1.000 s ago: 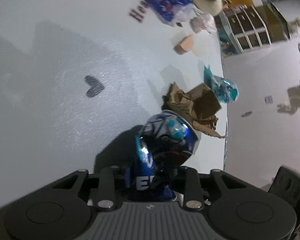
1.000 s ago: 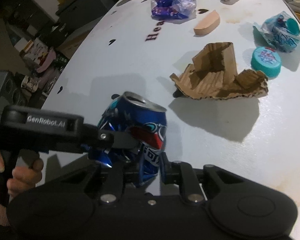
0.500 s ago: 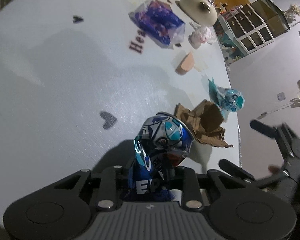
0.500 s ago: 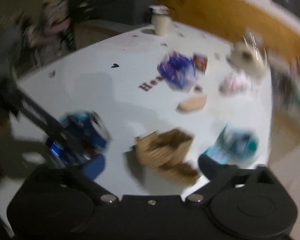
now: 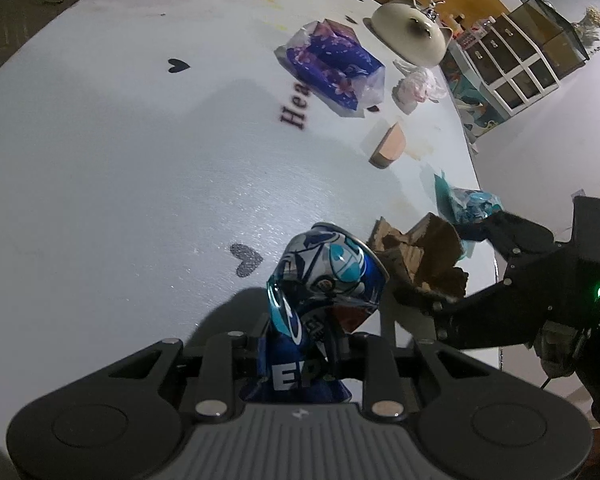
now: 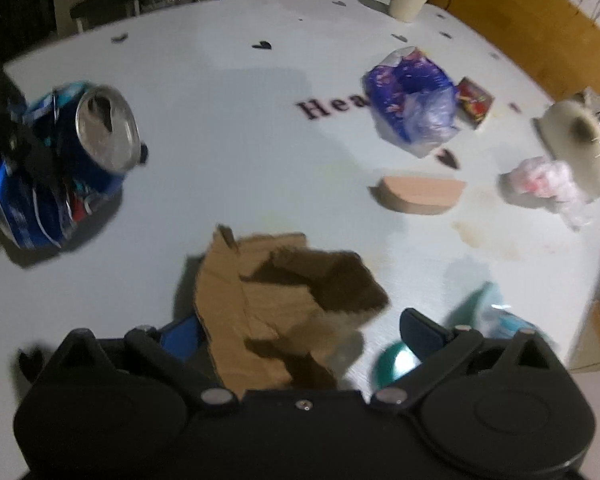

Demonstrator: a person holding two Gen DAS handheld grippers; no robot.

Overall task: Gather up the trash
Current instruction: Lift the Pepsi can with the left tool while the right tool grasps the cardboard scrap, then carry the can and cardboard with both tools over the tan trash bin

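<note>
Right wrist view has the torn cardboard (image 6: 284,304) sitting right between the fingers of the right gripper (image 6: 296,332), jaws spread wide on either side of it and not pinching yet. It lies on the white table (image 6: 228,152), near the edge, with a teal lid (image 6: 394,362) just beside it and a crinkly teal wrapper (image 6: 504,320) a bit further right.

Cardboard like that looks feather light and floppy where it's ripped, so I'd guess it folds rather than resists. Best bet is to close on the thicker folded middle, not a ragged flap that could tear or slip out. Nothing fragile there, squeeze away.

Over on the other side, the left gripper (image 5: 300,344) has its jaws clamped on the crushed can (image 5: 324,280), gripping the lower body with the open top pointing away. Thin metal, already dented, slick paint, so it's light but could twist in the grip if swung fast. From the right wrist view the can (image 6: 60,160) looks raised off the table, though I can't be sure.

More to pick up further back: a purple bag (image 6: 412,100), a tan wedge (image 6: 420,196), a crumpled white plastic wad (image 6: 548,184).
</note>
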